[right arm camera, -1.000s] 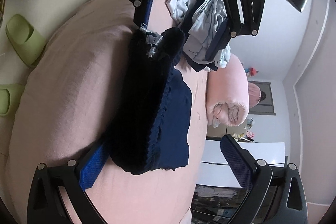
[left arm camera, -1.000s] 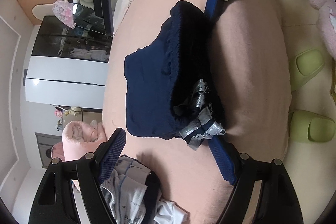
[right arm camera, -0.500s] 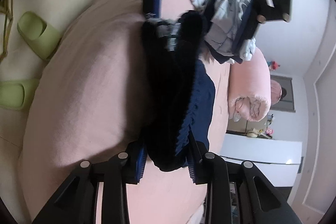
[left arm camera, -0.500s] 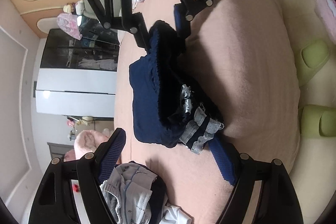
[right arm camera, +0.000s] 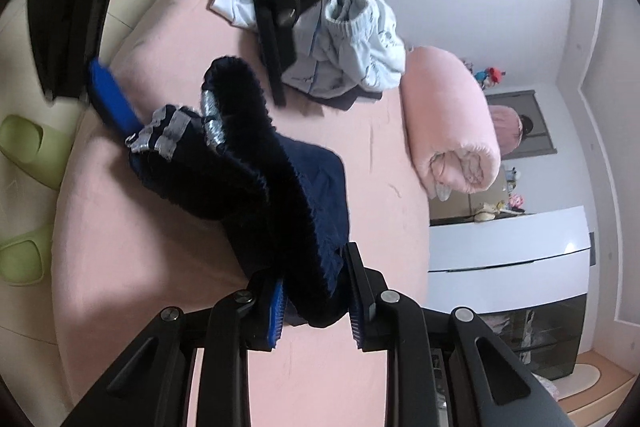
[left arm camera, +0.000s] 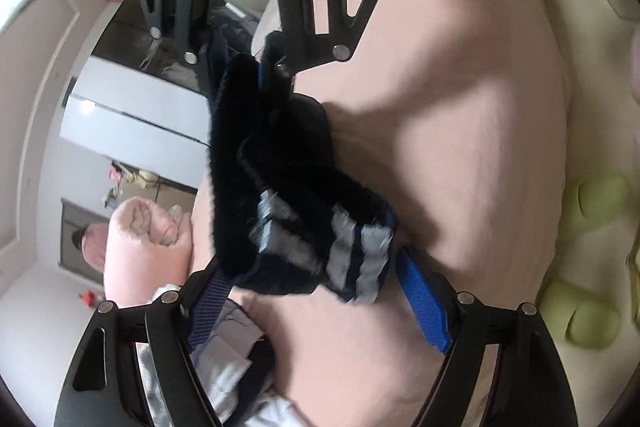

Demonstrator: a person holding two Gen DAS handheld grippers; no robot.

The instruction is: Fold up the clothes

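Now the navy fleece garment hangs lifted over the middle of the pink bed, strung between both tools, its far part sagging onto the sheet. The right tool is closing on the near end, with dark cloth bunched between its pads. The left tool stands wide, the silver-striped waistband stretched across it; whether it truly pinches the band I cannot tell. Judging from this, lift both ends evenly, keep the cloth taut, and lay it down flat clear of the pale clothes pile and rolled pink blanket farther off.
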